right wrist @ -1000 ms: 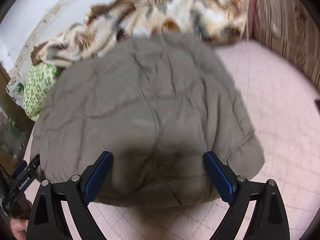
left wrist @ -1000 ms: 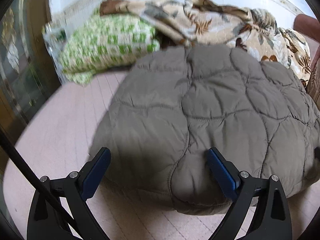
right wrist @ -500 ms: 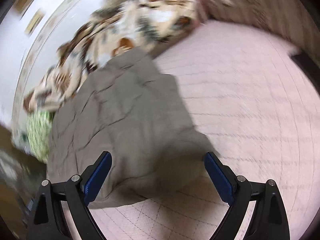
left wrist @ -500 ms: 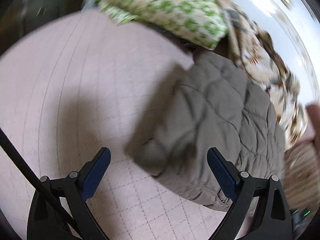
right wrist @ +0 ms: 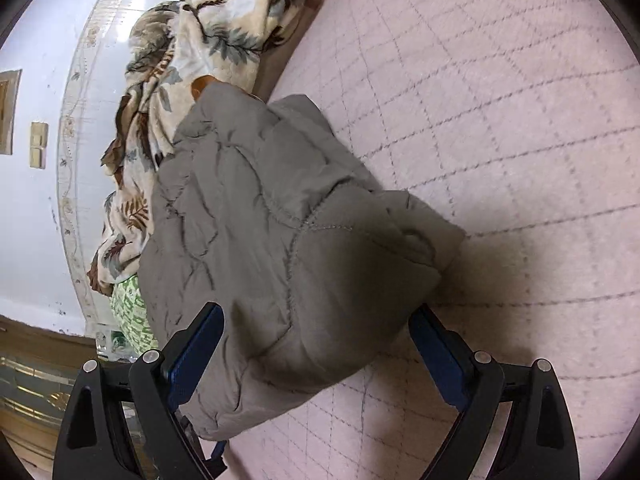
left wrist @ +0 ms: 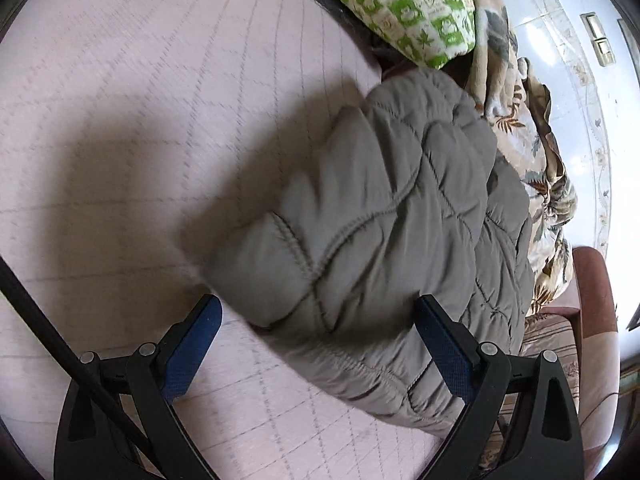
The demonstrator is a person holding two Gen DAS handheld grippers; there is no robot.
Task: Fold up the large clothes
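Your left claw [left wrist: 316, 320] and right claw [right wrist: 316, 330] both gape wide, each straddling a near corner of the grey quilted jacket [left wrist: 384, 216] without pinching it. The jacket lies bunched on the pink quilted bed [left wrist: 140, 100], so you look mid-fold; next, close on both corners. Beyond lie the green pillow [left wrist: 404, 4] and floral blanket [right wrist: 208, 44].

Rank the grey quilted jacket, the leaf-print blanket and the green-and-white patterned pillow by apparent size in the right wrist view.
1. Grey quilted jacket, by far the largest, though it lies nearest the camera.
2. Leaf-print blanket, bunched behind it.
3. Green-and-white patterned pillow, smallest; mostly hidden by the jacket, so its true size is unsure.
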